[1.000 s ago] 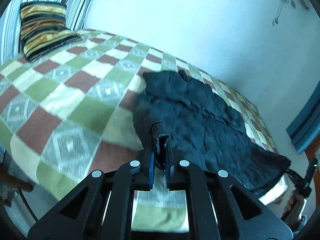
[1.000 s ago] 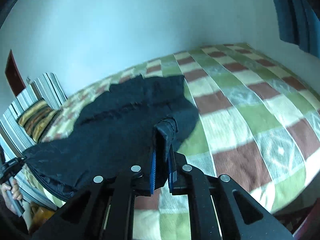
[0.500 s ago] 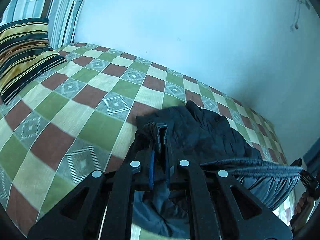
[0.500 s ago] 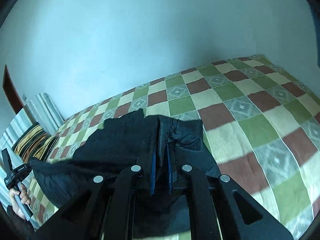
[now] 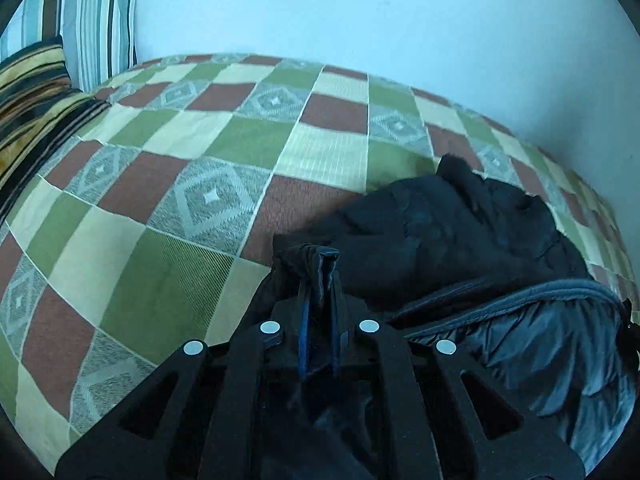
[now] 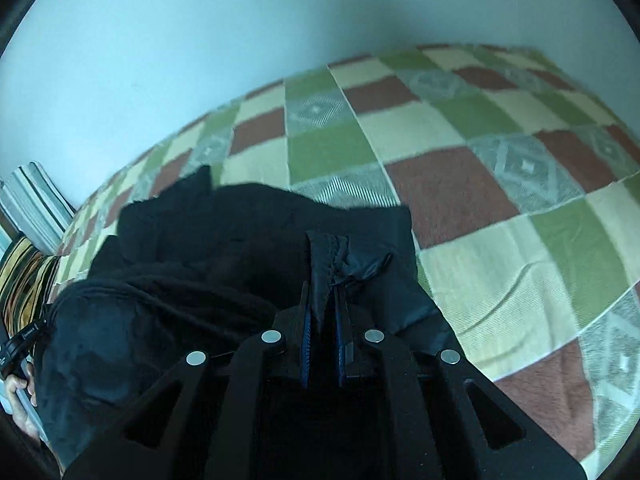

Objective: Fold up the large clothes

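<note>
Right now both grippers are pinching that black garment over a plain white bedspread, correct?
Not quite. The left gripper and right gripper do pinch the black garment, but the bedspread is a green, red and cream check, as both wrist views show.

1. No readable text, label, brand, number or sign is showing in either wrist view.
2. A small pale marking is sitting on the black device at the left edge of the right wrist view, but it is appearing too small and blurred to read.
</note>
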Available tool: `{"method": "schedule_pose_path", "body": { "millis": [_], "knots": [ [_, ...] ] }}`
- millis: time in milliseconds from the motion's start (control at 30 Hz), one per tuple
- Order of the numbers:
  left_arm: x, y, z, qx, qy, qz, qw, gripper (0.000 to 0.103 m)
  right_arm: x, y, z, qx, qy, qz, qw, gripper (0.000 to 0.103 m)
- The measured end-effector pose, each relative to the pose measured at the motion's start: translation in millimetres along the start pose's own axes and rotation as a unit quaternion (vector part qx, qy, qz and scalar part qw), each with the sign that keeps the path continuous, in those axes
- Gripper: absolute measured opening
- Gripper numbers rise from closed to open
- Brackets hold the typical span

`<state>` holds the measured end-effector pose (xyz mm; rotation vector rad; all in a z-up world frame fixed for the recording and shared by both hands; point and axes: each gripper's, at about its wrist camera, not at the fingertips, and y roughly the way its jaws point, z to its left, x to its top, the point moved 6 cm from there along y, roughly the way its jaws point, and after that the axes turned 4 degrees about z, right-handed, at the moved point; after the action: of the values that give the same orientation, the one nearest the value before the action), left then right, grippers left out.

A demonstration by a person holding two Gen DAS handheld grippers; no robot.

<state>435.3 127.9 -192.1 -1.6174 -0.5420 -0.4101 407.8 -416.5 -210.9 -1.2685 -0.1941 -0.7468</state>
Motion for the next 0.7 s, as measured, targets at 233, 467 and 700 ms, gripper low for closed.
{"method": "schedule_pose_path", "body": {
  "millis": [233, 467, 700],
  "knots": [
    [-2, 3, -1, -0.006, 0.013, -0.003, 0.9999, 0.015, 2, -1, -1, 0.014, -0.001, 0.001, 1.0, 0.017],
    [5, -36, 9, -0.006, 0.026, -0.05, 0.9984, 0.06, 5, -39, -5, 0.023, -0.008, -0.033, 0.999, 0.066],
    [-4, -37, 28, -0.012, 0.034, -0.038, 0.9986, 0.066, 9, -49, -10, 0.012, -0.055, -0.034, 0.998, 0.069]
  ]
}}
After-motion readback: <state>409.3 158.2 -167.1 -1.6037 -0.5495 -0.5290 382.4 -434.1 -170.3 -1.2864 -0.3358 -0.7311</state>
